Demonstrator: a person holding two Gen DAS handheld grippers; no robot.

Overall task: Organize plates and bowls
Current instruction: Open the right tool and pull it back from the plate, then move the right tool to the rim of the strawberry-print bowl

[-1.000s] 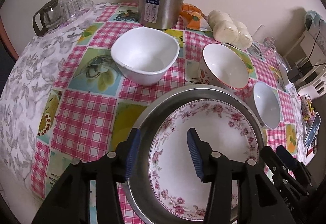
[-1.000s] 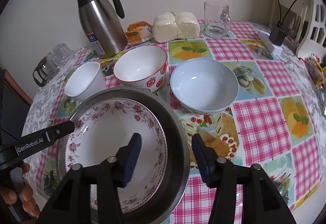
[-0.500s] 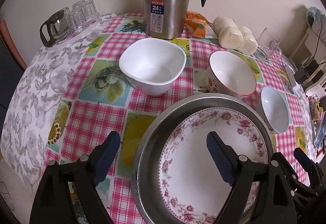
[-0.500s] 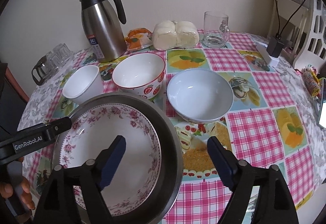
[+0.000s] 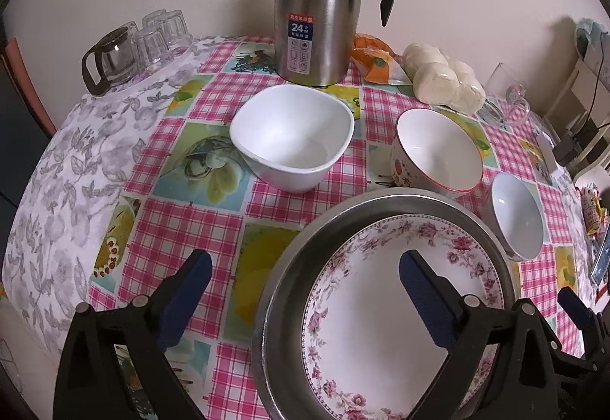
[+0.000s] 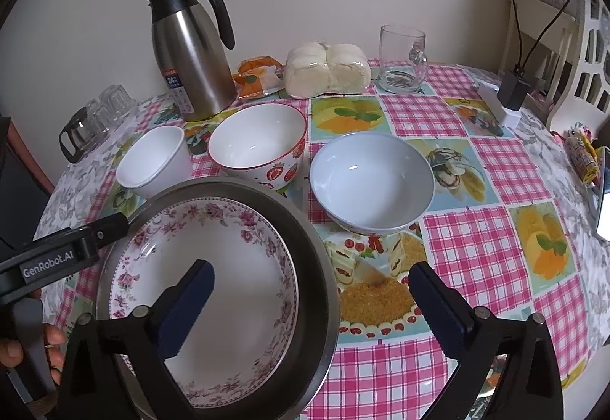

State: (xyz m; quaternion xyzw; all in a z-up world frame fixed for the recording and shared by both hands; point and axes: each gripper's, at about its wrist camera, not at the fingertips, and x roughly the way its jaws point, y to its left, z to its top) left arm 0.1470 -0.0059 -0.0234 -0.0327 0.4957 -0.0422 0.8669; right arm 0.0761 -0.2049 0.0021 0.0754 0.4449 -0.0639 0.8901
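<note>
Nearest: L gripper (image 5: 305, 300) jaws spread wide, just been opening, nothing pinched; one pad over bare tablecloth (image 5: 183, 221), other over floral plate (image 5: 381, 324), steel rim between them but untouched. R gripper (image 6: 310, 303) likewise released, jaws just been opening, gripping nothing; left pad over plate, right pad over tablecloth's cake print, rim of steel basin (image 6: 328, 290) in the gap, no contact seen. Floral plate sits inside steel basin, pink rose border, centre white, at near edge of table. L tool body also seen from R cam at far left, hand (image 6: 23, 347) on its grip. Just beyond basin, row of three bowls: squarish white bowl (image 5: 291, 137) to left, strawberry-print bowl w/ red rim (image 6: 257, 147) in middle, touching or nearly touching basin rim, pale blue-white bowl (image 6: 371, 181) to right, close to basin. All three upright, empty. Farther back by wall: steel thermos jug (image 5: 318, 8), orange snack pkt (image 6: 257, 74), bagged white buns (image 6: 328, 69), glass mug (image 6: 402, 59). Far left edge: small glass pot and upturned glasses (image 5: 129, 48).
</note>
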